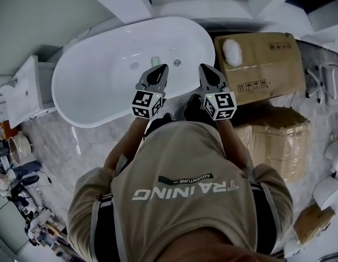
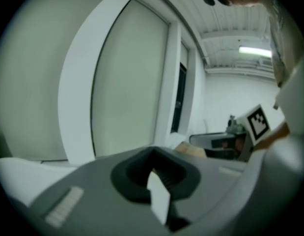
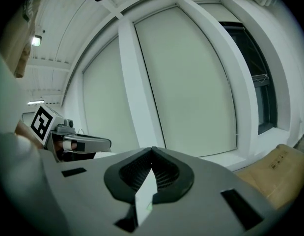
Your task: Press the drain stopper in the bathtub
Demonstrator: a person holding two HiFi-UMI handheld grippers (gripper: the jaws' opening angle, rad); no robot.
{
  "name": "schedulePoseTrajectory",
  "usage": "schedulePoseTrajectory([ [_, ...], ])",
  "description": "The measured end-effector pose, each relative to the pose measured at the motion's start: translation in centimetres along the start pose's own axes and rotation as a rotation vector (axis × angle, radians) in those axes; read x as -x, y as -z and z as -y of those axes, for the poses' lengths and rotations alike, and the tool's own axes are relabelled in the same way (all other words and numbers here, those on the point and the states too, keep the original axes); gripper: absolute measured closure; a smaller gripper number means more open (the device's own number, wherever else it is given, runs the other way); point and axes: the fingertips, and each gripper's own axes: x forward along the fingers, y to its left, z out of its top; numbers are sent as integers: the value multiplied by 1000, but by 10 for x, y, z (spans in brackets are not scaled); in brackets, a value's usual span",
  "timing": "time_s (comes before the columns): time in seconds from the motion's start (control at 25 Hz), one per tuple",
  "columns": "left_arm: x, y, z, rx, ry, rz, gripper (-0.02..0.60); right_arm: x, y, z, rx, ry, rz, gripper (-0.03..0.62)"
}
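Above the near rim of the bathtub (image 1: 95,83): left claw (image 1: 159,69) and right claw (image 1: 204,68), side by side.
Left claw: jaws pressed together, empty.
Right claw: jaws pressed together, empty.
Drain stopper (image 1: 177,63): on the tub floor beyond both tips, untouched.

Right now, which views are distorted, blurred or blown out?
Head view: sharp, even light, the white bathtub bright with mild sheen. Left gripper view: strong fisheye, dark vignette, the left gripper soft up close, ceiling lamp blown out. Right gripper view: same fisheye bowing the window frame, the right gripper slightly soft.
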Motion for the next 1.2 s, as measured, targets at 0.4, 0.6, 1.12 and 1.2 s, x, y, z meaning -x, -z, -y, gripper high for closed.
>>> schedulePoseTrajectory([
  [0.4,-24,-16,-20,36,-142,-8,580,-42,4,30,-3,-102,-82,585],
  [0.6,-18,-6,-42,51,-182,-24,580,-64,4,26,15,-127,-105,585],
  [1.12,-26,-8,-101,82,-139,42,580,-105,-24,-4,131,-108,-130,585],
  [1.2,-26,-6,-113,77,-130,51,580,-113,-22,-12,142,-100,-149,585],
])
